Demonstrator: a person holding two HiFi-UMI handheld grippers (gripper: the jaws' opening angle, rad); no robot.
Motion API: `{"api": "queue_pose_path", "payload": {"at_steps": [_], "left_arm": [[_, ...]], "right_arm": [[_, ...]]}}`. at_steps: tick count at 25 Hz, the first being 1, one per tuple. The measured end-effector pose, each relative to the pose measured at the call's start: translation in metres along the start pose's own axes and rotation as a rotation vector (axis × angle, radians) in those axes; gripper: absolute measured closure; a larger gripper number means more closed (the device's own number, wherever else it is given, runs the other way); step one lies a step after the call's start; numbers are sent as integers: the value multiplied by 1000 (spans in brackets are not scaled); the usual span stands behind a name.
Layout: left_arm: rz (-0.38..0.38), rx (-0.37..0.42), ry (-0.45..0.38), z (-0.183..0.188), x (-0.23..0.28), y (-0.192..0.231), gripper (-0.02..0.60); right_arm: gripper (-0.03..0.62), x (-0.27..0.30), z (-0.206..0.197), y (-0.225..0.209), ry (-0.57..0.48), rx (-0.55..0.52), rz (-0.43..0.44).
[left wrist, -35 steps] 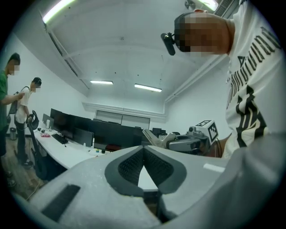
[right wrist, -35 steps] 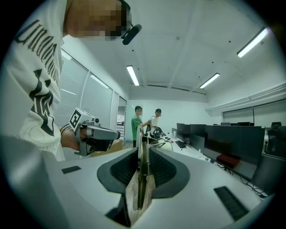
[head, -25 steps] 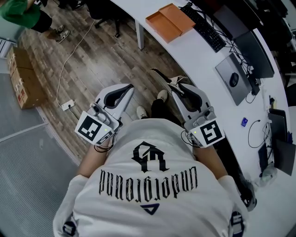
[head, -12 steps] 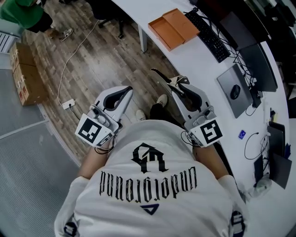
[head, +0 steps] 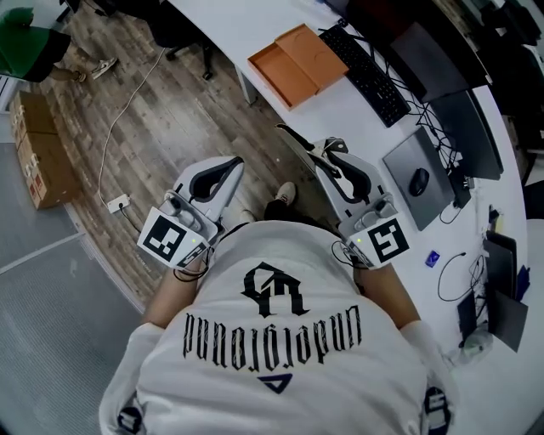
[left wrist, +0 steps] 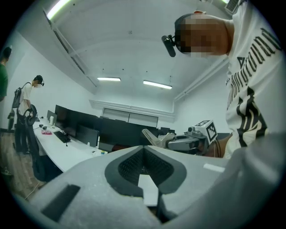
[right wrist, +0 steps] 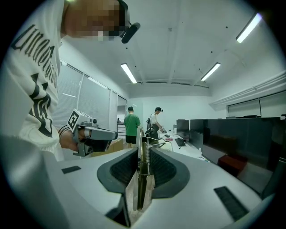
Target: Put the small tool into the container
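Note:
My right gripper (head: 325, 158) is shut on a small plier-like tool (head: 299, 143) with a spring; its metal handles stick out past the jaw tips toward the desk. In the right gripper view the small tool (right wrist: 143, 166) stands upright, clamped between the dark pads. An orange open box (head: 297, 61) lies on the curved white desk (head: 255, 21), ahead of the grippers and apart from them. My left gripper (head: 229, 165) hangs over the wooden floor, its jaws together with nothing in them; its tips (left wrist: 143, 149) meet in the left gripper view.
A black keyboard (head: 365, 72), monitors, a grey pad with a mouse (head: 416, 181) and cables crowd the desk's right side. A cardboard box (head: 38, 149) and a power strip (head: 117, 202) lie on the floor at left. Two people (right wrist: 132, 126) stand by the far desk.
Both grippers have moved forward together toward the desk, keeping their pose. The orange box sits lower and further left in the head view. The tool remains clamped.

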State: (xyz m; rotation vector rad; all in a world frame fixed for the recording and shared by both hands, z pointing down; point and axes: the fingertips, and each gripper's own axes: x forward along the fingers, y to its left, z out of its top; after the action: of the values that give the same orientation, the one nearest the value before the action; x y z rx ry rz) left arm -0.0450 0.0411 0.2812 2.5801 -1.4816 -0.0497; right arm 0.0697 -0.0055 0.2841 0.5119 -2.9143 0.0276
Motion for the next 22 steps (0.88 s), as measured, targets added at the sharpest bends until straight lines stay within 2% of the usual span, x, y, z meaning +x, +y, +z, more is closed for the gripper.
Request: {"api": "queue_pose_path", "payload": {"at_steps": [9, 22], "left_arm": [[-22, 11, -11, 3, 67, 2, 568], [-94, 15, 1, 7, 110, 24, 568]], "right_arm": [[503, -18, -5, -64, 4, -9, -40], [503, -4, -3, -99, 9, -5, -91]]}}
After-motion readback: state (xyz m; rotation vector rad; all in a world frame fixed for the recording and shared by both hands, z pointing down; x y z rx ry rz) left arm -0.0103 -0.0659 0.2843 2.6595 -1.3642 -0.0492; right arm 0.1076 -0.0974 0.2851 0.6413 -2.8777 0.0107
